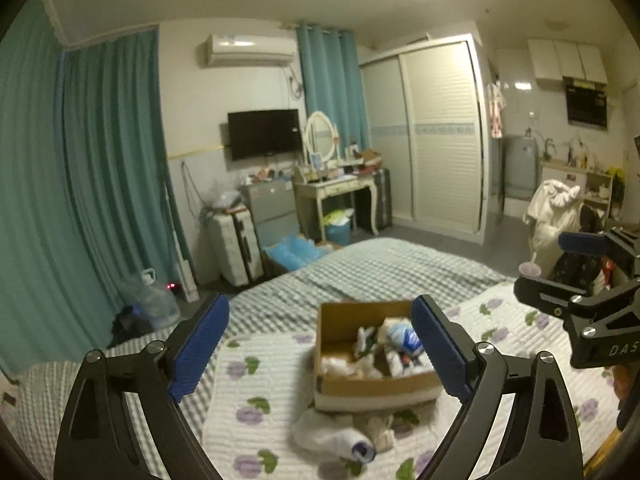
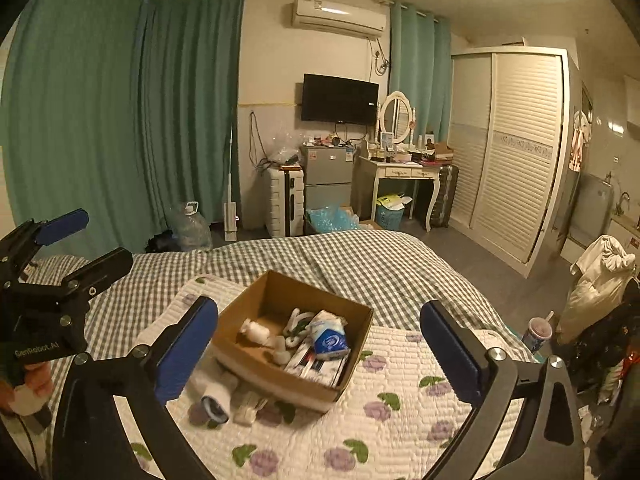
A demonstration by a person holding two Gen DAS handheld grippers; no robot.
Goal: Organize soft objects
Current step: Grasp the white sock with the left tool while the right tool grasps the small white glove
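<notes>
Cardboard box [image 1: 372, 390] of soft items on floral quilt [image 1: 256, 392]

Home, small studio bedroom. Bed [image 2: 360, 264] with grey checked cover and floral quilt [image 2: 400, 412] fills foreground. Teal curtains [image 2: 120, 120], wall air conditioner [image 2: 340, 16], wall-mounted TV [image 2: 340, 99]. Dressing table [image 2: 400, 170] with oval mirror [image 2: 396, 116], small fridge [image 2: 326, 176], suitcase [image 2: 284, 200], sliding louvred wardrobe [image 2: 516, 152]. Kitchen corner at right with range hood [image 1: 586, 106] and wall cabinets [image 1: 564, 58].
</notes>
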